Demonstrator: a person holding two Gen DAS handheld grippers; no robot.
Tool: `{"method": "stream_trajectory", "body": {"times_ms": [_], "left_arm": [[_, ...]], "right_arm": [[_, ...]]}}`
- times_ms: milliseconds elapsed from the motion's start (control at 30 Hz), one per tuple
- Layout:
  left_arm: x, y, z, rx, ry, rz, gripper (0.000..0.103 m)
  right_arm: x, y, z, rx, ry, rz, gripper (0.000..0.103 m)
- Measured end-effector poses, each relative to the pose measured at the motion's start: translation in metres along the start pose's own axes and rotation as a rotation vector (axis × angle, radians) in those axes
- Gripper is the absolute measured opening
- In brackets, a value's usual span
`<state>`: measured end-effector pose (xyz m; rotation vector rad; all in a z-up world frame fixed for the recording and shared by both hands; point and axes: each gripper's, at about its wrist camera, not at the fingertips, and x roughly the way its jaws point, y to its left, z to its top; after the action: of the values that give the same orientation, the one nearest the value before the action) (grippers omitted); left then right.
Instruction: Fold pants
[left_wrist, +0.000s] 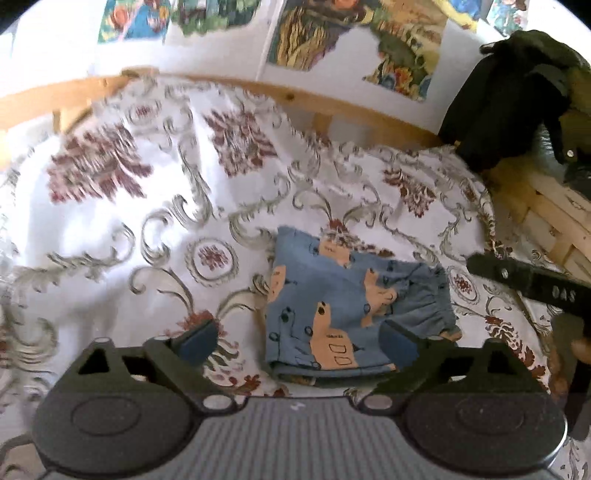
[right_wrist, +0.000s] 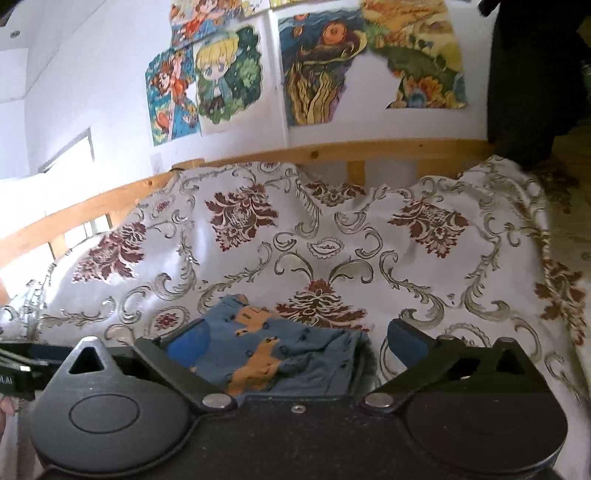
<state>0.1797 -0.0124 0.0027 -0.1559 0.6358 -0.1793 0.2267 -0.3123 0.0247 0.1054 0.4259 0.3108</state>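
One pair of pants (left_wrist: 343, 310) lies folded on the bedspread (left_wrist: 147, 206), both grippers, left gripper (left_wrist: 299, 343) and right gripper (right_wrist: 295, 343), spread and empty

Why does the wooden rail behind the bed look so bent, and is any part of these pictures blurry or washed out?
Left wrist view: fisheye bends the wooden rail into an arc; the bedspread at upper left is smeared and glaring white, while the folded pants stay fairly sharp. Right wrist view: the rail bows less, daylight blows out the far left, and the posters look crisp.
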Motion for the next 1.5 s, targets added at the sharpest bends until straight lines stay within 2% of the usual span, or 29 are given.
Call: {"method": "stream_trajectory", "body": {"times_ms": [133, 367, 767, 967, 1500], "left_arm": [[-0.028, -0.001, -0.004, -0.006, -0.043, 0.050, 0.103], [-0.066, -0.004, -0.020, 0.008, -0.071, 0.110, 0.103], [-0.120, -0.005, -0.063, -0.007, -0.127, 0.181, 0.103], [-0.128, -0.010, -0.074, -0.002, -0.113, 0.186, 0.103], [-0.119, -0.003, -0.078, -0.014, -0.092, 0.195, 0.103]], "right_arm": [[-0.031, 0.018, -0.013, 0.003, -0.017, -0.036, 0.102], [-0.078, 0.050, -0.035, 0.012, -0.033, -0.075, 0.102], [-0.128, 0.091, -0.067, -0.034, -0.045, -0.079, 0.102], [-0.138, 0.095, -0.076, -0.025, -0.046, -0.089, 0.102], [-0.134, 0.095, -0.087, -0.020, -0.009, -0.116, 0.102]]}}
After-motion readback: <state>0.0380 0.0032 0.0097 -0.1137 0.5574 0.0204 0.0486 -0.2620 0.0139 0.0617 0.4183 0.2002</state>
